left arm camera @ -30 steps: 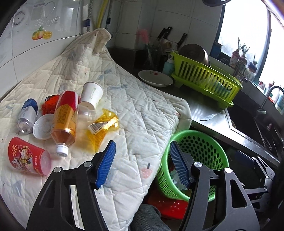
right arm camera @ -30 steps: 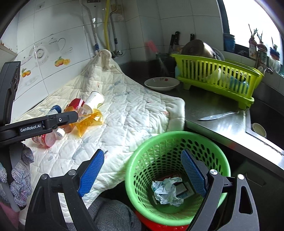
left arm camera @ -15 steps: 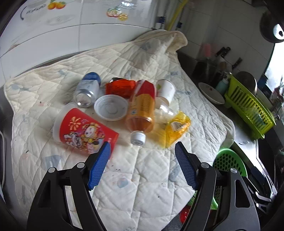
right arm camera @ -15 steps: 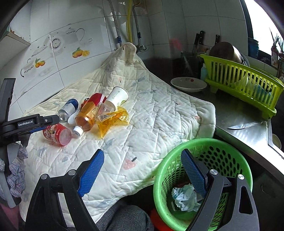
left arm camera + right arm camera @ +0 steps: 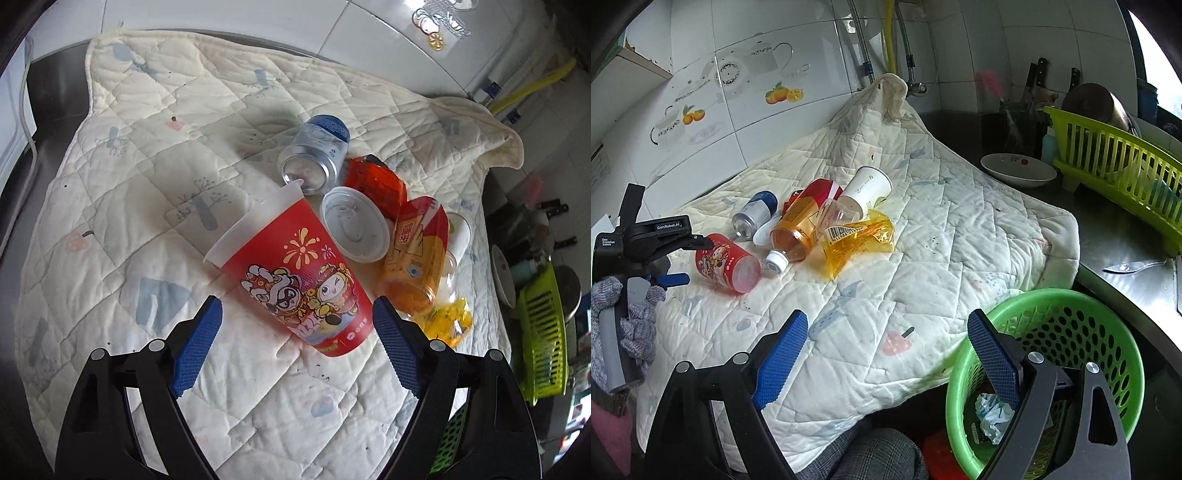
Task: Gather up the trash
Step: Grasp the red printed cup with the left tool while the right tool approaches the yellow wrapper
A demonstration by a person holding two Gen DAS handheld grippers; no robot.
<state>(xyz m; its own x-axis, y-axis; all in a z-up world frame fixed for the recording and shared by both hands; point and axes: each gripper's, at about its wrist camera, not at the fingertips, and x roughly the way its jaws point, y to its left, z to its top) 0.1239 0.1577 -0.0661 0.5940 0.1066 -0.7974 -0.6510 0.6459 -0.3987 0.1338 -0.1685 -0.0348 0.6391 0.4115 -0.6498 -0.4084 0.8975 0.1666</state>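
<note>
Swung over the quilt (image 5: pixel 155 206) since the earlier frame, the wide-open, empty left tongs (image 5: pixel 297 323) straddle the red cup (image 5: pixel 295 273), lying base-near, mouth toward 11 o'clock; the wide right tongs (image 5: pixel 886 343) hover farther.

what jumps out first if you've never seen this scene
A heap of trash on the white quilt: a red cartoon cup lying on its side between the open left gripper fingers, beside an orange bottle. At lower right, the green basket holds crumpled paper.
</note>
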